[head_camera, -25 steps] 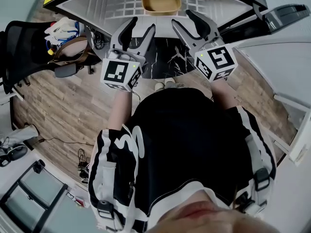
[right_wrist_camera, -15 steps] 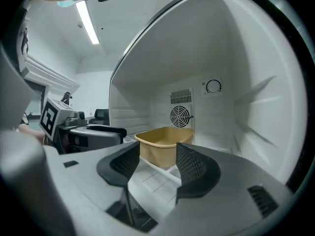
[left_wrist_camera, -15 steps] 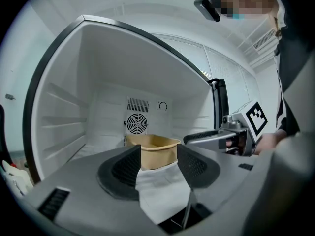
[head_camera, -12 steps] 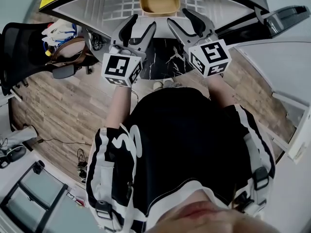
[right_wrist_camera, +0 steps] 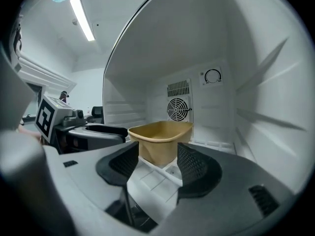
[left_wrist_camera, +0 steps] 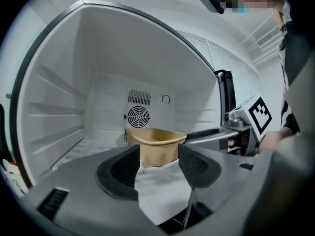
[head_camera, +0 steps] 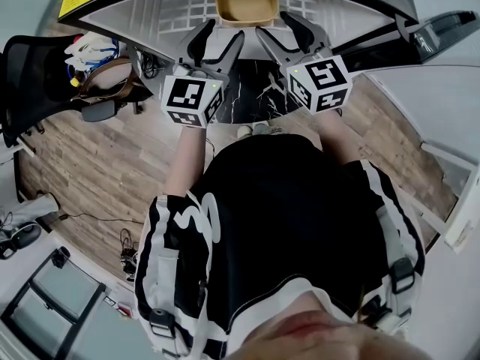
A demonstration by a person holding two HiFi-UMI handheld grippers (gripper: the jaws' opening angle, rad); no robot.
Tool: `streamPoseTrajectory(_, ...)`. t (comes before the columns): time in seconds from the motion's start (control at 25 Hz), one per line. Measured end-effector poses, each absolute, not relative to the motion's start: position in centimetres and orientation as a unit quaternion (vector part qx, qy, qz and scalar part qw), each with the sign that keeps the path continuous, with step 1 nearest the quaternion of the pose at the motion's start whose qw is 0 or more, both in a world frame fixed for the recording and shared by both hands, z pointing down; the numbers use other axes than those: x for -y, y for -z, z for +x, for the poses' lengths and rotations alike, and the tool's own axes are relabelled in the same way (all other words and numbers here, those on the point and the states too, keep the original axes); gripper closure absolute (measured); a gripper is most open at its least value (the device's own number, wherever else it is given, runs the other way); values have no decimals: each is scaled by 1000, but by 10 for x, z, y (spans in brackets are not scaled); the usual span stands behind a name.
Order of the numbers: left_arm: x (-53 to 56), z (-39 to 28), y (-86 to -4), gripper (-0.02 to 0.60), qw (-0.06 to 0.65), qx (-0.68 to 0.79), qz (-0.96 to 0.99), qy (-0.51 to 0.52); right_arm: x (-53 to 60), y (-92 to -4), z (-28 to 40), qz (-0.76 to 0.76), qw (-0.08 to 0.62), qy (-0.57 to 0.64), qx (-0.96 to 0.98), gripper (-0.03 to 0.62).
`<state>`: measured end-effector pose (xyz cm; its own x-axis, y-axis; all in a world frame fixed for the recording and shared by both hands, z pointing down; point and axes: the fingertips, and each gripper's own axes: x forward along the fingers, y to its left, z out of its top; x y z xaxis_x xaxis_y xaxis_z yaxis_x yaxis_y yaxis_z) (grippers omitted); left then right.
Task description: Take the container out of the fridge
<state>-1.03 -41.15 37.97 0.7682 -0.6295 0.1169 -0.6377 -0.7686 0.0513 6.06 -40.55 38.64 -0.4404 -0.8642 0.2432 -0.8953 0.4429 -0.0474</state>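
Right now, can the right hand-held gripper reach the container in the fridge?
Probably yes: the fridge stands open, nothing blocks the container, and the right hand-held gripper has just been opening its jaws, empty.

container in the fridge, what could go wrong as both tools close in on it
1. Both tools' jaws have just been opening and hold nothing. The left tool and right tool sit close together, so they may knock each other at the container.
2. Its sides taper downward, so a one-sided nudge could push it toward the rear wall or tip it.
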Motion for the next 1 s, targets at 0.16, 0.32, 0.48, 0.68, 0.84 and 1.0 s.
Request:
streamPoseTrajectory(0.16, 416, -8, -384, 344, 46, 340, 938, -55, 409, -391, 60, 519, 98, -89, 845, 361)
streamPoseTrajectory(0.32, 419, -3, -389, 336, 54, 336, 938, -63, 412, -394, 60, 515, 103, -91, 846, 361)
streamPoseTrajectory(0.48, 422, 1, -394, 333, 61, 334, 938, -72, 413, -393, 56, 510, 111, -86, 849, 362)
streamPoseTrajectory(0.68, 426, 5, -396, 334, 66, 332, 938, -77, 416, -392, 54, 507, 118, -88, 849, 362)
streamPoseTrajectory(0.84, 430, 5, -397, 334, 65, 334, 937, -81, 417, -392, 54, 510, 123, -92, 847, 362)
streamPoseTrajectory(1.0, 432, 6, -398, 334, 66, 333, 937, -88, 419, -394, 54, 517, 134, -99, 840, 364)
